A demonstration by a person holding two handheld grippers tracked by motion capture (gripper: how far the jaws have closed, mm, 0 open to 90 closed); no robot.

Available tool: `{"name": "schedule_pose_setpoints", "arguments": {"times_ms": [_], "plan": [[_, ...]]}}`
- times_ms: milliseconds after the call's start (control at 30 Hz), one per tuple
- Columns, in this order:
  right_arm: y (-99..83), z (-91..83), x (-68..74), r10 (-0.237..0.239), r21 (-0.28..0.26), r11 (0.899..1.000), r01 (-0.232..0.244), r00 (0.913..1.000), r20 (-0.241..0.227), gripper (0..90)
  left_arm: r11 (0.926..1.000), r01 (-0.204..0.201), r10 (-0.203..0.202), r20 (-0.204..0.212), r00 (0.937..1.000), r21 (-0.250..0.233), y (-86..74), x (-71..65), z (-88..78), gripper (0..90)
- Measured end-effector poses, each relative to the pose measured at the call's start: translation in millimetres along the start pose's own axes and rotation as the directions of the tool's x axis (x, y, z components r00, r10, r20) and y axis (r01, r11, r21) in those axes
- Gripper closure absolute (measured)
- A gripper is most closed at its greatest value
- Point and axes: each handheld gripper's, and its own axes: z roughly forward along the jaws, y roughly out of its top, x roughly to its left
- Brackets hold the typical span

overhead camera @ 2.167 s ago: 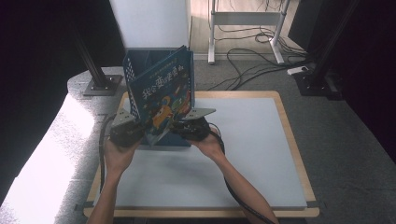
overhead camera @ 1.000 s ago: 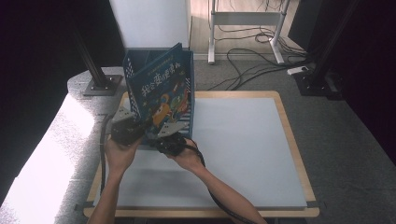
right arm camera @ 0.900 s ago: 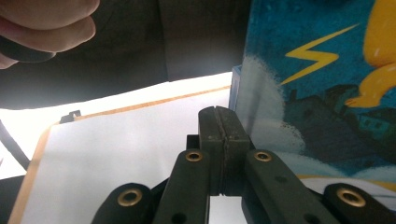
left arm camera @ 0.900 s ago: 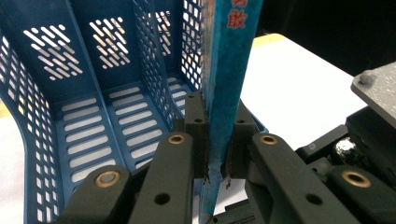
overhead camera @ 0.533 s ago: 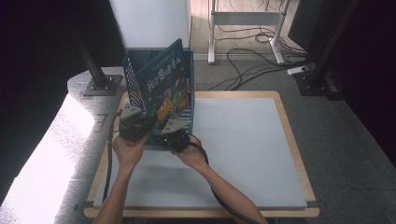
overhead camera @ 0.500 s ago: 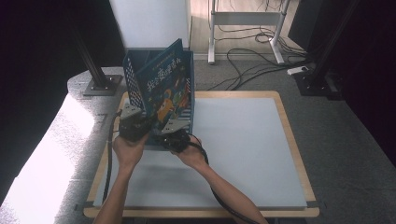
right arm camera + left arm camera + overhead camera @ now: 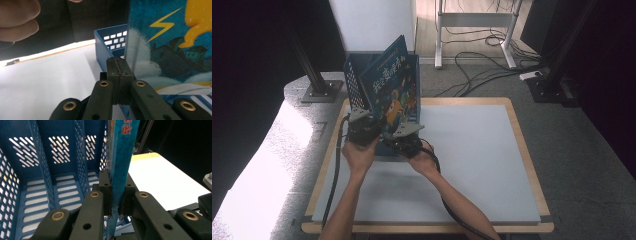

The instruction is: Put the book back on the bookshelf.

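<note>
A blue picture book [image 7: 391,90] with a cartoon cover stands upright at the front of a blue perforated file rack [image 7: 354,80]. My left gripper [image 7: 371,128] is shut on the book's lower edge. In the left gripper view the jaws [image 7: 115,203] pinch the thin book [image 7: 121,157], with the rack's slots [image 7: 37,170] just behind. My right gripper [image 7: 398,136] sits at the book's lower right corner. In the right gripper view its jaws [image 7: 120,72] are shut with nothing between them, beside the cover [image 7: 172,45] and the rack's corner [image 7: 110,42].
The rack stands at the far left of a white board [image 7: 472,150] with a wooden rim. A black post base [image 7: 319,90] lies off the table at the left. Cables [image 7: 472,60] run over the floor beyond. A hand [image 7: 17,17] shows at the top left of the right gripper view.
The book has turned and tipped, its top now leaning right over the rack. My right gripper has come back from the left to the book's lower right corner.
</note>
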Motion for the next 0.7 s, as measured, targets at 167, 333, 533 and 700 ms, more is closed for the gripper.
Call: {"name": "schedule_pose_setpoints", "arguments": {"times_ms": [167, 333, 533, 700], "plan": [[-0.6, -1.9, -5.6, 0.01, 0.0, 1.0, -0.01, 0.9999, 0.01, 88.8, 1.0, 0.0, 0.0, -0.013, 0.9999, -0.007, 1.7, -3.6, 5.7, 83.3], [-2.4, -4.6, -13.5, 0.023, -0.001, 1.0, -0.023, 0.9995, 0.021, 88.9, 0.9998, 0.004, -0.005, -0.026, 0.9996, -0.019, 2.9, -7.5, 12.6, 83.3], [-1.6, -5.3, -12.6, 0.013, -0.002, 1.0, -0.013, 0.9995, 0.028, 88.9, 0.9995, 0.002, -0.003, -0.044, 0.999, -0.03, 3.0, -11.1, 12.1, 83.3], [-1.0, -5.8, -13.5, 0.012, -0.006, 1.0, -0.011, 0.9995, 0.03, 88.9, 0.9992, -0.003, 0.0, -0.066, 0.9978, -0.041, 2.9, -14.3, 11.2, 83.4]]}}
